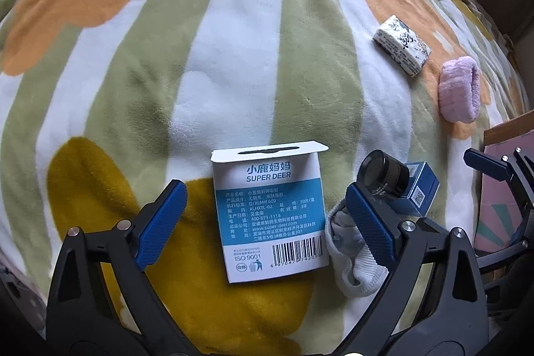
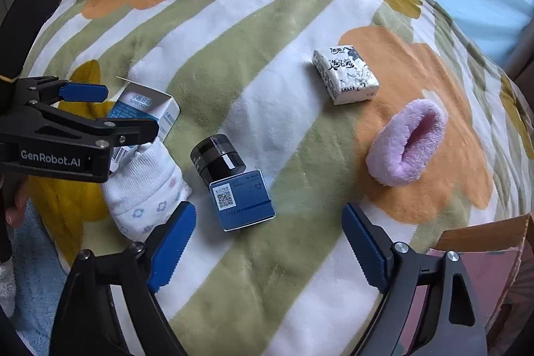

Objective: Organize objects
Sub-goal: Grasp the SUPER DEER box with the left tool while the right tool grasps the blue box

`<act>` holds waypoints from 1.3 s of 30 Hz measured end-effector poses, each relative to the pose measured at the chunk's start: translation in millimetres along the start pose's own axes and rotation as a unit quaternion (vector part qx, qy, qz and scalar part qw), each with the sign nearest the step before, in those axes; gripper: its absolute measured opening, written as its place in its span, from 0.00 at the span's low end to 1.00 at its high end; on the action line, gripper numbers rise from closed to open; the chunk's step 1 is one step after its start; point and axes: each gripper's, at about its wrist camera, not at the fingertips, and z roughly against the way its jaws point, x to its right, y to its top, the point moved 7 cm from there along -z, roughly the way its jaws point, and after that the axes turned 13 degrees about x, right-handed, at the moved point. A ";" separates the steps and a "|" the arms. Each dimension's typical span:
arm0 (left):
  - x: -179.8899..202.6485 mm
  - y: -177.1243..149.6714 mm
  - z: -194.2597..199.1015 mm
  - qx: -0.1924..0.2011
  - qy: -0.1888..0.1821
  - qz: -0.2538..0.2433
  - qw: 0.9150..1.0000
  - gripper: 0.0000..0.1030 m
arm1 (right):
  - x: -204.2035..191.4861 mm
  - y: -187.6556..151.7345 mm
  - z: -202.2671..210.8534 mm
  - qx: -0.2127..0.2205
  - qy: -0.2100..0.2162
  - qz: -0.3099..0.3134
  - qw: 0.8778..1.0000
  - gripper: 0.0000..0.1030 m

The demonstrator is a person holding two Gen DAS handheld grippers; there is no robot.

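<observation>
Left wrist view shows the left gripper (image 1: 263, 216) spread wide, straddling a flat white-and-blue "SUPER DEER" cardboard box (image 1: 270, 212) on the plush striped floral blanket (image 1: 207, 62). Beside it lie a ribbed white sock (image 2: 147, 189) and a black cylindrical lens on its blue cube body (image 2: 230, 186) (QR label up). The right gripper (image 2: 268, 249) hangs open and empty, near a fluffy pink scrunchie (image 2: 407, 142) and a printed tissue pack (image 2: 345, 74).

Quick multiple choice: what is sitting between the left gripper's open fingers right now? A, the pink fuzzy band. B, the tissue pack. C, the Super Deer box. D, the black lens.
C: in the left wrist view the Super Deer box lies on the blanket between the open fingers of the left gripper, untouched by either pad.
</observation>
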 end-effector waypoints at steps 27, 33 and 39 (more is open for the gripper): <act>-6.9 -5.3 -11.7 -0.011 -0.012 0.000 1.000 0.66 | -23.5 -13.7 -22.4 -0.025 0.031 0.020 0.999 0.37; -11.8 -0.4 -0.9 0.000 -0.012 0.000 1.000 0.66 | -26.4 -14.8 -14.7 -0.020 0.030 0.015 0.999 0.37; -12.1 8.5 9.5 0.019 -0.017 -0.001 1.000 0.65 | -30.2 -12.8 -5.0 -0.013 0.026 0.012 1.000 0.37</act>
